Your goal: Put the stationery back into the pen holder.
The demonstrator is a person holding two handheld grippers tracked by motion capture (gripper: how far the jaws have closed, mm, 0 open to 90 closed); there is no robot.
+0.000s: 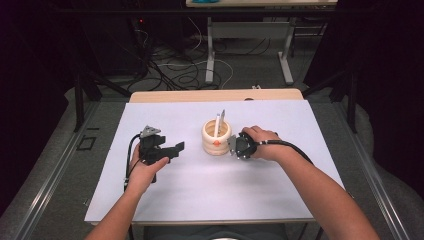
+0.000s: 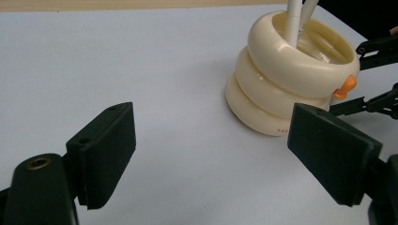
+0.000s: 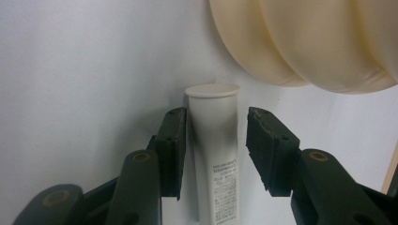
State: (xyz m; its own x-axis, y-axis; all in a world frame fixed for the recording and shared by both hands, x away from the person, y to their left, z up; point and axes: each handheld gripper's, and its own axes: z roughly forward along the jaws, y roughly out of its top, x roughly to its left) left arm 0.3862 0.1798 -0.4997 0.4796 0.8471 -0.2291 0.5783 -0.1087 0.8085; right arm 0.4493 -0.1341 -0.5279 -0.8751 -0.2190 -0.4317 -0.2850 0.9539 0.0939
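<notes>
A cream holder point(image 1: 216, 137) made of three stacked rings, with a small orange knob, stands mid-table. Two white stick-like items point(image 1: 219, 122) lean inside it. In the left gripper view the holder point(image 2: 291, 79) is ahead and to the right. My left gripper point(image 1: 172, 150) hovers left of it, open and with nothing between the pads point(image 2: 211, 140). My right gripper point(image 1: 234, 146) sits against the holder's right side. Its jaws point(image 3: 216, 154) straddle a white capped tube point(image 3: 216, 140) lying on the table. One pad is at the tube's side, and the other stands a sliver off.
The white table sheet point(image 1: 210, 195) has bare room in front and to the left. A wooden strip point(image 1: 215, 95) runs along the far edge. Beyond it are cables on the floor point(image 1: 170, 70) and the legs of another table point(image 1: 210, 55).
</notes>
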